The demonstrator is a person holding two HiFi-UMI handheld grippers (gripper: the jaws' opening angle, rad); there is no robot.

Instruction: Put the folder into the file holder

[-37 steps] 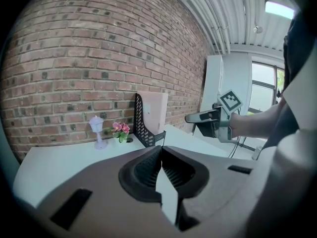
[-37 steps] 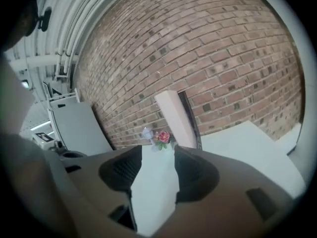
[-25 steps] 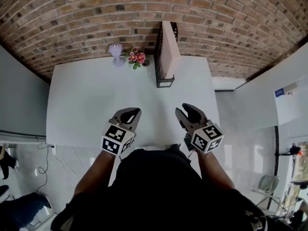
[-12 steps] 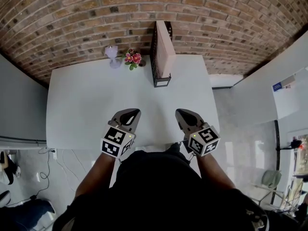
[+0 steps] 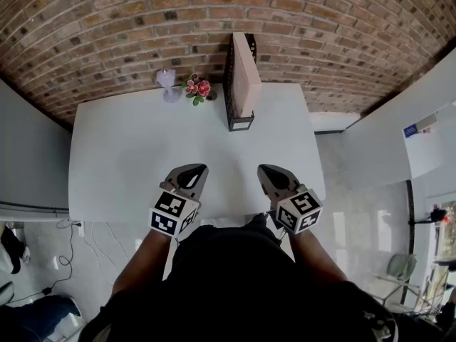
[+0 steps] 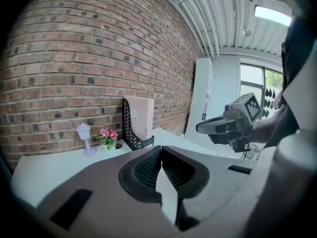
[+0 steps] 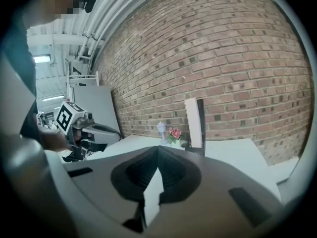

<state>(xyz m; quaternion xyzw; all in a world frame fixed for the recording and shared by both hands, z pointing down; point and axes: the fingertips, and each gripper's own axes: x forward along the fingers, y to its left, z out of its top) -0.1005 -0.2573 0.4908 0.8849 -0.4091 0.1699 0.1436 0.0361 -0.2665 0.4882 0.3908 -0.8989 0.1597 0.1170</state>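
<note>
A pale beige folder [image 5: 246, 77] stands upright inside the black mesh file holder [image 5: 229, 91] at the far edge of the white table [image 5: 121, 155], against the brick wall. My left gripper [image 5: 194, 170] hovers over the near edge of the table, its jaws shut with nothing between them. My right gripper [image 5: 268, 172] is level with it on the right, also shut and empty. Both are well short of the holder. The folder [image 6: 142, 117] and holder [image 6: 130, 129] show ahead in the left gripper view, and the folder [image 7: 192, 123] again in the right gripper view.
A small pot of pink flowers [image 5: 199, 87] and a little lilac lamp figure [image 5: 167, 81] stand left of the holder at the table's far edge. A brick wall [image 5: 142, 27] runs behind the table. White panels flank the table on both sides.
The right gripper's jaws have gone from open to shut, with nothing in them. Both grippers have drawn back slightly toward the near table edge. The folder and holder have not moved.
</note>
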